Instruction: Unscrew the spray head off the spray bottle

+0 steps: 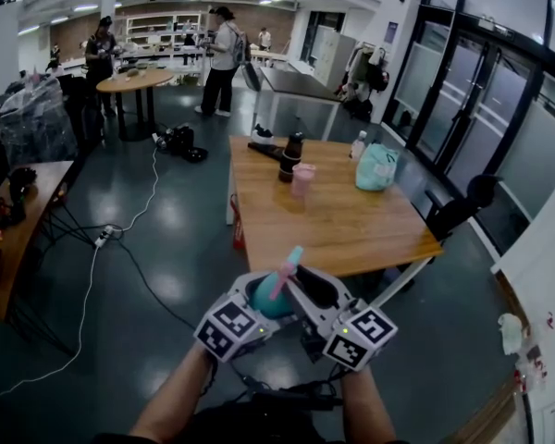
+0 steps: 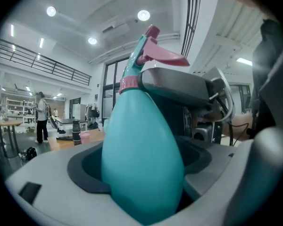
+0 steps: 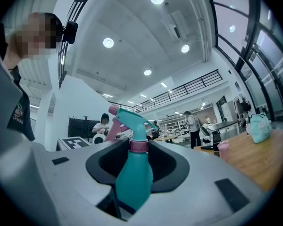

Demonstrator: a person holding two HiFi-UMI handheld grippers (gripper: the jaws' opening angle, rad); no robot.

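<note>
We see L gripper [image 1: 259, 299] clamped on teal plastic teardrop spray bottle [image 2: 141, 164]; R gripper [image 1: 307, 287] jaws spread round neck, gaps both sides. Wooden table [image 1: 351, 239] edge just ahead.

My two tools meet low over the open floor [image 1: 166, 202], short of the bench [image 1: 351, 234], with free air on either side of them. Between them room is tight: the spray bottle [image 1: 271, 296] fills my left tool [image 1: 259, 308] from pad to pad, and my right tool [image 1: 310, 288] crowds in at its pink collar, jaws apart with a gap on both sides of the neck. Ahead, the near half of the bench is bare; a dark flask [image 1: 290, 155], a pink cup [image 1: 302, 178] and a teal bag [image 1: 377, 166] stand on its far part. A cable [image 1: 86, 289] trails over the floor at my left.
</note>
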